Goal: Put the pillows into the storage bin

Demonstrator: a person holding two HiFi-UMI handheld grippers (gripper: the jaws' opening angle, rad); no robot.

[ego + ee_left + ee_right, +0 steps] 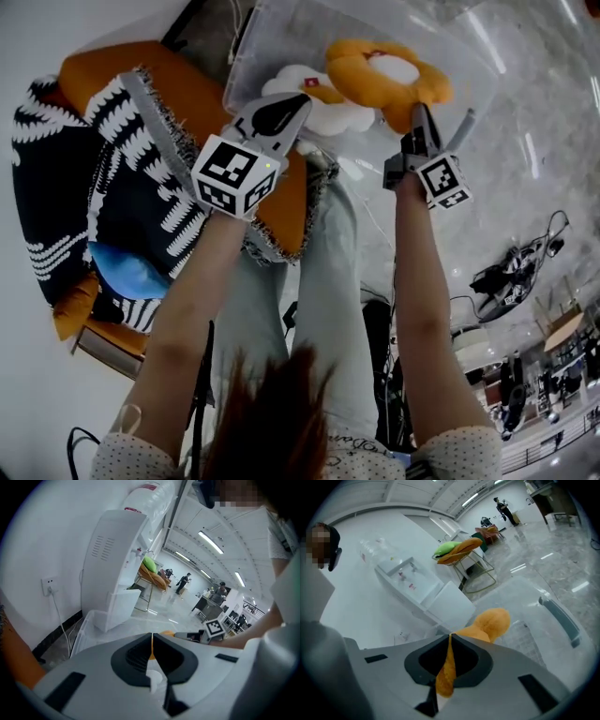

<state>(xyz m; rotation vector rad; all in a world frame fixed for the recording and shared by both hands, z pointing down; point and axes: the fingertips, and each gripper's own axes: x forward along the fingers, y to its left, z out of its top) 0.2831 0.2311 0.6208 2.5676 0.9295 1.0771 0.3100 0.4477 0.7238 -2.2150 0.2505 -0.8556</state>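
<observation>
Holding two flower-shaped pillows at a clear storage bin, a person works a gripper in each hand. The right gripper is clamped on a petal of the orange pillow, with a fold of orange plush pinched between its jaws and the rest of the pillow spreading just ahead of its tips. The left gripper has its jaws together on the edge of the white pillow, which lies just ahead of its tips and touches the orange one. The bin sits beyond both tools, under the pillows. Beside the left gripper, a black-and-white fringed blanket drapes an orange seat
</observation>
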